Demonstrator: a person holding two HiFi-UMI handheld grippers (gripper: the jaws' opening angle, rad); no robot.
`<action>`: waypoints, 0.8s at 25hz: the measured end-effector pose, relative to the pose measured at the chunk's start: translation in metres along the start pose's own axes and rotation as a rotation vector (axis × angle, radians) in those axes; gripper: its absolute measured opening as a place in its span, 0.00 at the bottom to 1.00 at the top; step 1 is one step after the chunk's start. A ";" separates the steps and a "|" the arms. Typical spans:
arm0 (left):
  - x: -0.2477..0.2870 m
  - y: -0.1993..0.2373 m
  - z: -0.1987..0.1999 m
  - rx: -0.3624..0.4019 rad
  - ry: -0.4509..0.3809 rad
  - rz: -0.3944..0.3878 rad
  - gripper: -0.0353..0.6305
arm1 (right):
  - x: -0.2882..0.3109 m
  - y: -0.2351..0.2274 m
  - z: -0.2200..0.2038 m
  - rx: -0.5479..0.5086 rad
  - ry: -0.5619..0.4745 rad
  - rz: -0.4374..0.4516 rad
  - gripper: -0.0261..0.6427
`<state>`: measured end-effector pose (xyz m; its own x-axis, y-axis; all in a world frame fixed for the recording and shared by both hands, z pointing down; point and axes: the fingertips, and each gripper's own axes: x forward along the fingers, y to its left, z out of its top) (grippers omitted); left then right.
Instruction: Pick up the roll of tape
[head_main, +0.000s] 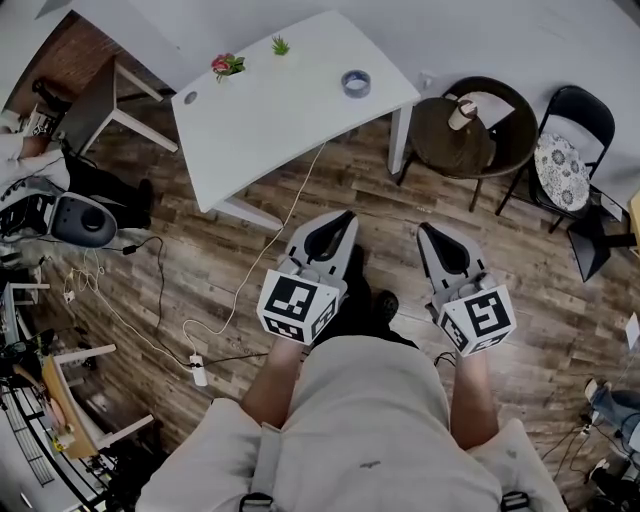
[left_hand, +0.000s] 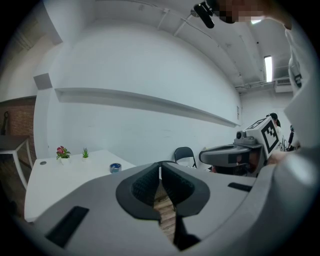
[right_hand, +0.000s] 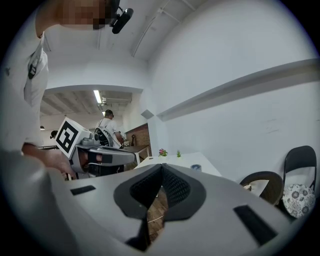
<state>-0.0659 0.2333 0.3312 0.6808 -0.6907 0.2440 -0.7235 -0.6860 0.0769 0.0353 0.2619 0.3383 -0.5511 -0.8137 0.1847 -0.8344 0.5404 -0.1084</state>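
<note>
Both are clenched on nothing: my left hand-held gripper (head_main: 340, 216) and my right hand-held gripper (head_main: 426, 230) sit side by side, jaw tips together. Just ahead of them is wooden floor (head_main: 330, 185), then the bench (head_main: 270, 125). The roll of tape (head_main: 356, 83) lies well beyond both tips, near the bench's far edge. The risk, as I judge it, is arriving with jaws unopened. I'd only shove the roll — perhaps off that edge — or clip the bench corner on the way.
</note>
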 end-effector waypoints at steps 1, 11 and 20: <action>0.001 0.004 0.000 -0.001 0.000 -0.001 0.10 | 0.004 -0.001 0.001 0.000 0.000 -0.001 0.05; 0.036 0.042 0.015 -0.006 -0.006 -0.021 0.10 | 0.044 -0.023 0.016 -0.011 0.012 -0.020 0.05; 0.069 0.071 0.025 -0.012 -0.012 -0.047 0.10 | 0.076 -0.044 0.028 -0.022 0.025 -0.034 0.05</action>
<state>-0.0669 0.1313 0.3295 0.7152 -0.6604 0.2286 -0.6921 -0.7149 0.1000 0.0300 0.1700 0.3298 -0.5216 -0.8263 0.2124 -0.8521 0.5172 -0.0803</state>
